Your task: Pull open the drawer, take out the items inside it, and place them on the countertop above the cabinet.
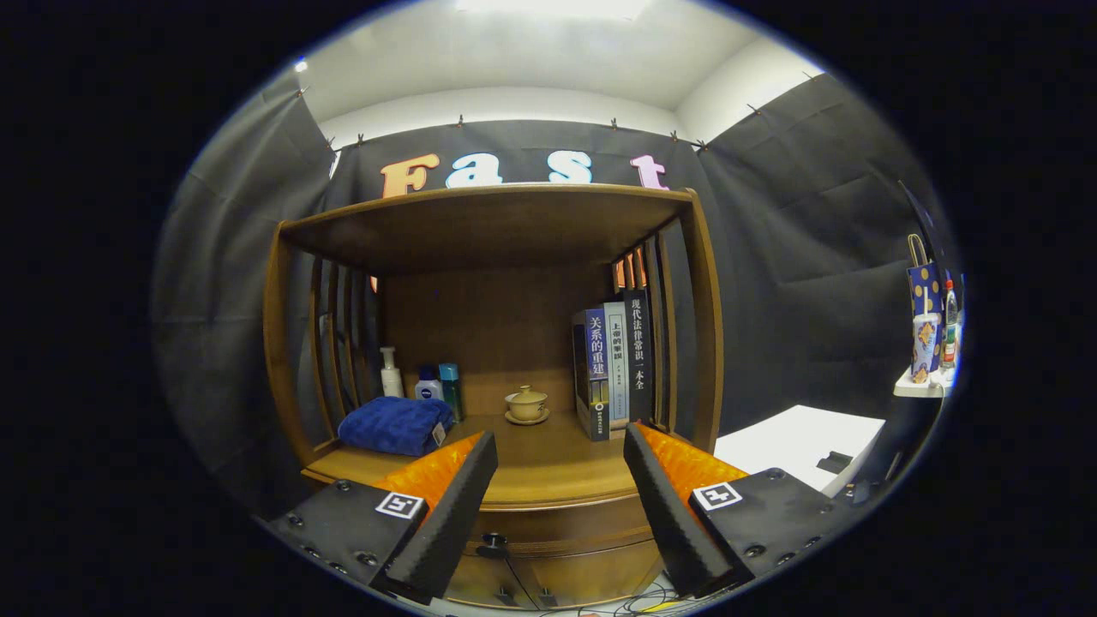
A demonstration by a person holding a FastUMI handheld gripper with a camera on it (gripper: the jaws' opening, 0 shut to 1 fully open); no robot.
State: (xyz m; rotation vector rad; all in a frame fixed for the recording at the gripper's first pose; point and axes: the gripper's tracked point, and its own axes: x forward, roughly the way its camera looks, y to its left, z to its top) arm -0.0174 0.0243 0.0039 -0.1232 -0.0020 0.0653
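Note:
A wooden cabinet with an open shelf stands straight ahead. Its countertop runs between and beyond my fingers. Below the countertop's front edge is the drawer, closed, with a small dark knob near my left finger. My gripper is open and holds nothing; its fingers frame the countertop's front edge. On the countertop lie a folded blue towel, a white pump bottle, two small bottles, a lidded teacup on a saucer and several upright books.
A white table stands to the right of the cabinet with a small dark object on it. Farther right, a shelf carries a cup, bottles and a patterned bag. Cables lie on the floor below the drawer.

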